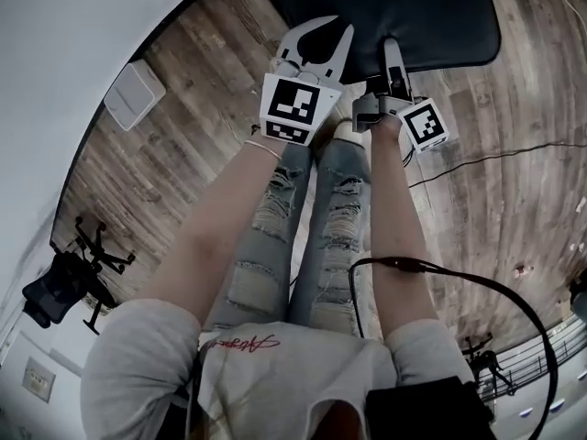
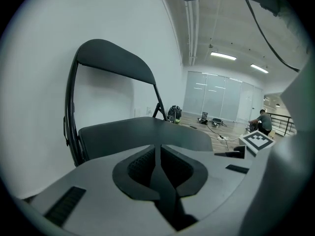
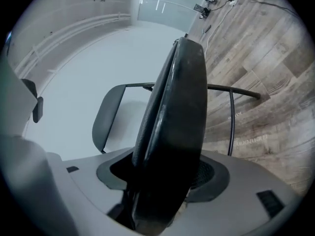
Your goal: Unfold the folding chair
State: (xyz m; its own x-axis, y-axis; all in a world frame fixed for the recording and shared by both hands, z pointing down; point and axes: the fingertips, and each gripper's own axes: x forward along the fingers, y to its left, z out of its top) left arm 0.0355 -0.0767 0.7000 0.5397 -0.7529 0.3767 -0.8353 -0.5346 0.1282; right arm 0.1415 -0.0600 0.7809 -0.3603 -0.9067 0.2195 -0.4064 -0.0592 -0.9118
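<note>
A wooden floor (image 1: pixel 514 200) fills most of the head view, and a plain white wall (image 2: pixel 39 82) rises behind the scene. The folding chair (image 1: pixel 431 16) stands on that floor just in front of the person, its back toward the wall. In the left gripper view its black seat (image 2: pixel 142 132) lies about level and its curved backrest (image 2: pixel 115 60) stands upright above it on a thin dark frame.

The person's legs (image 1: pixel 303 236), in torn jeans, reach down toward the chair between both forearms.

The right gripper (image 3: pixel 165 173) pinches the front edge of the seat: the dark padded rim runs between its two jaws, and both press on it. The left gripper (image 2: pixel 158 156) sits at the front edge of the seat, beside the right one, with its jaws pressed together and nothing between them. Whether it touches the seat cannot be told.

A black office chair (image 1: pixel 60 287) stands well off to the left. A white box (image 1: pixel 135 94) lies by the wall. A thin black cable (image 1: pixel 495 159) trails across the floor at the right.
</note>
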